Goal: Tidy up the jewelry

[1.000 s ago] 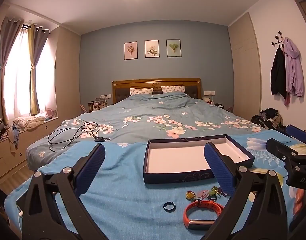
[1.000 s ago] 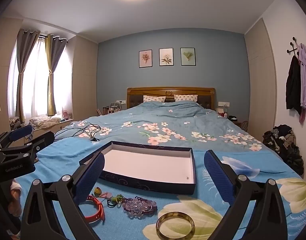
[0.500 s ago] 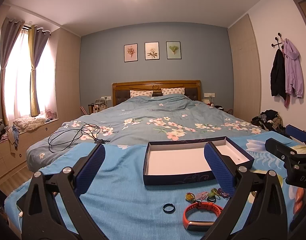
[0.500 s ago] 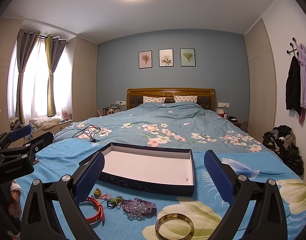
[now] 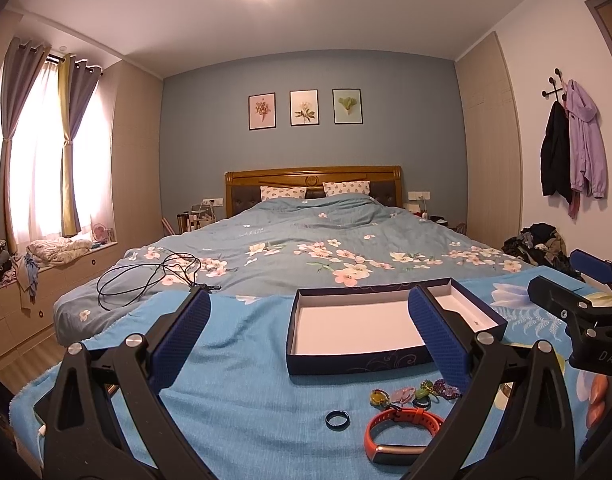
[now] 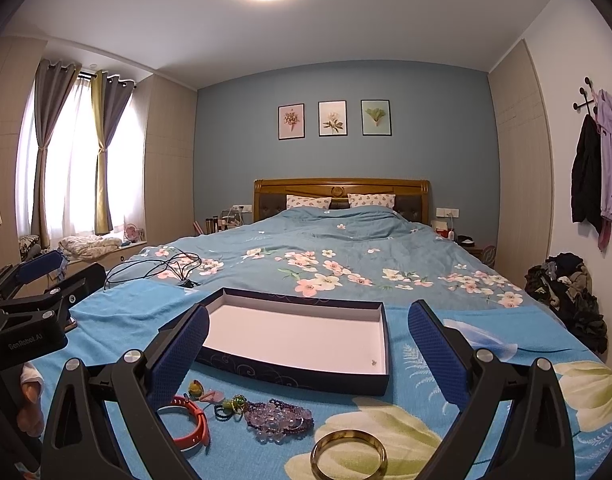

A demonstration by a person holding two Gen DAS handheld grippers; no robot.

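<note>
Left wrist view shows the left tool [image 5: 308, 332] spread wide and empty above the bed [image 5: 290, 252]. Right tool [image 6: 308, 344] also gapes wide, holding nothing. On the blue cloth [image 5: 242, 384] just before the empty box [image 6: 302, 340] lie an orange band [image 5: 402, 432], dark ring [image 5: 337, 419], purple beads [image 6: 278, 420] and gold bangle [image 6: 348, 456].

2 low wrist views side by side, facing the headboard [image 5: 313, 176], sharing the box [image 6: 298, 336].
</note>
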